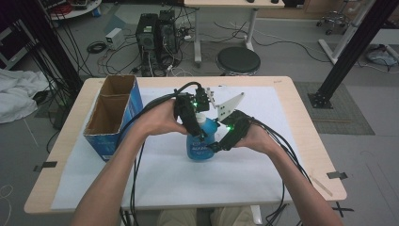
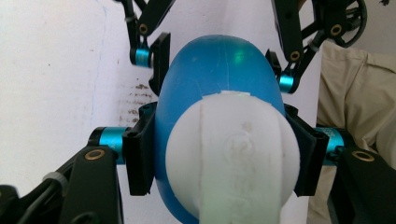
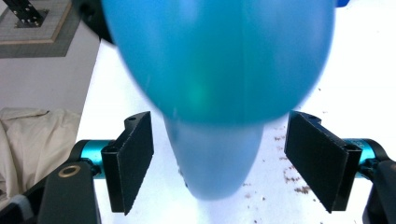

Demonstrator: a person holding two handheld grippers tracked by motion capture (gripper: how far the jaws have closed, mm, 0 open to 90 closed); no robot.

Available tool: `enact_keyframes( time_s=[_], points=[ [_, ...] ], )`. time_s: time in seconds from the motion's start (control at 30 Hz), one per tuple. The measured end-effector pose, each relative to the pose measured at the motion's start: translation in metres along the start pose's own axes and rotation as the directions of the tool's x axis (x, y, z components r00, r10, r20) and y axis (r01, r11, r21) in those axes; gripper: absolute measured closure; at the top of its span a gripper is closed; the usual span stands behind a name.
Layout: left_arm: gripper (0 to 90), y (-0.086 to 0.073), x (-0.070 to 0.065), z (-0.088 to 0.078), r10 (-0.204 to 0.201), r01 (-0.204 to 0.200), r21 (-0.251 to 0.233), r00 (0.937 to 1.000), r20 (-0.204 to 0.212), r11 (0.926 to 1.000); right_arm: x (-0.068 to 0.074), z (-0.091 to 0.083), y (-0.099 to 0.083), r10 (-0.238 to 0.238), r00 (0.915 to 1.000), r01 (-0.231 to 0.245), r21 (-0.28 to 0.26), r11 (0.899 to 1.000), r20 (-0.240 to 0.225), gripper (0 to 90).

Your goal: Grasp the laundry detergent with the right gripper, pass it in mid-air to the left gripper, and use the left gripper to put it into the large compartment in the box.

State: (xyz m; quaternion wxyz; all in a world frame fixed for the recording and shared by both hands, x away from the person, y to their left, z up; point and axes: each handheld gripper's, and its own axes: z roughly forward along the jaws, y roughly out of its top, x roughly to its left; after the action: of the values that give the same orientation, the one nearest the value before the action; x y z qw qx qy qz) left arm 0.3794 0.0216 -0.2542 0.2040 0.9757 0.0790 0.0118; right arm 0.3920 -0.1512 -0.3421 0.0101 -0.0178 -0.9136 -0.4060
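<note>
On the tabletop in the high view, a white sheet (image 1: 164, 179) covers most of a pale wooden table (image 1: 301, 141), whose bare edge shows at the left, right and far sides. A blue bottle (image 1: 200, 143) with a white cap stands upright near the middle of the sheet. The left gripper (image 1: 193, 120) comes down on its top from the left, and the right gripper (image 1: 221, 141) sits against its right side, low down. An open blue cardboard box (image 1: 113, 115), split into two compartments, stands at the left of the sheet. Strips of dark tape lie on the near left and near right edges of the table. Beyond the far edge is a grey floor with two computer towers (image 1: 155, 37), tangled cables, a round black stool (image 1: 237, 60), a second table's leg, black frame posts at both sides and a white cloth (image 1: 16, 94) at the far left.

From the left gripper view, looking down, its jaws are clamped on either side of the bottle's white cap (image 2: 233, 158), with the blue body bulging beyond. The right gripper (image 2: 219, 70) stands farther off, a jaw at each side of the body. White sheet lies under everything, with brown specks just left of the bottle, and khaki fabric shows at the right.

Along the right gripper view, the bottle looms blurred and close, and the two pads (image 3: 133, 161) stand wide, clear of it on both sides. Brown crumbs dot the white sheet at the right; grey floor and white cloth lie at the left.
</note>
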Motion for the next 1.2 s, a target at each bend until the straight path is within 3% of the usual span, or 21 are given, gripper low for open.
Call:
enact_keyframes(
  time_s=[0.23, 0.33, 0.47, 0.57, 0.63, 0.93, 1.03, 1.2],
  points=[
    [38.1, -0.005, -0.001, -0.012, -0.022, 0.022, -0.001, 0.9997, -0.014, 0.9997, 0.001, -0.011, -0.002, 0.003, 0.9997, -0.004, 0.022, 1.0, 0.026, 23.1],
    [38.1, -0.009, 0.0, -0.022, -0.037, 0.037, 0.004, 0.9991, -0.02, 0.9993, 0.002, -0.017, -0.005, 0.004, 0.9978, -0.008, 0.067, 0.998, 0.066, 22.7],
    [38.1, -0.014, 0.002, -0.038, -0.068, 0.069, 0.009, 0.9972, -0.031, 0.9976, 0.006, -0.026, -0.01, -0.014, 0.9887, -0.014, 0.187, 0.982, 0.149, 20.9],
    [38.1, -0.017, 0.004, -0.054, -0.102, 0.102, 0.006, 0.9939, -0.044, 0.9948, 0.008, -0.034, -0.016, -0.008, 0.9797, -0.043, 0.245, 0.969, 0.2, 12.7],
    [38.1, -0.02, 0.007, -0.067, -0.118, 0.119, 0.007, 0.9912, -0.06, 0.9929, 0.009, -0.042, -0.021, -0.006, 0.976, -0.053, 0.262, 0.964, 0.218, 12.7],
    [38.1, -0.029, 0.02, -0.138, -0.21, 0.209, -0.014, 0.9708, -0.117, 0.9777, 0.013, -0.07, -0.045, 0.04, 0.9542, -0.128, 0.284, 0.95, 0.296, 12.7],
    [38.1, -0.035, 0.024, -0.159, -0.226, 0.229, 0.003, 0.9641, -0.139, 0.9734, 0.015, -0.075, -0.051, 0.05, 0.9486, -0.143, 0.283, 0.948, 0.312, 12.7],
    [38.1, -0.053, 0.031, -0.18, -0.268, 0.277, 0.023, 0.9459, -0.182, 0.9606, 0.017, -0.084, -0.058, 0.066, 0.9393, -0.164, 0.271, 0.948, 0.337, 12.7]
  ],
)
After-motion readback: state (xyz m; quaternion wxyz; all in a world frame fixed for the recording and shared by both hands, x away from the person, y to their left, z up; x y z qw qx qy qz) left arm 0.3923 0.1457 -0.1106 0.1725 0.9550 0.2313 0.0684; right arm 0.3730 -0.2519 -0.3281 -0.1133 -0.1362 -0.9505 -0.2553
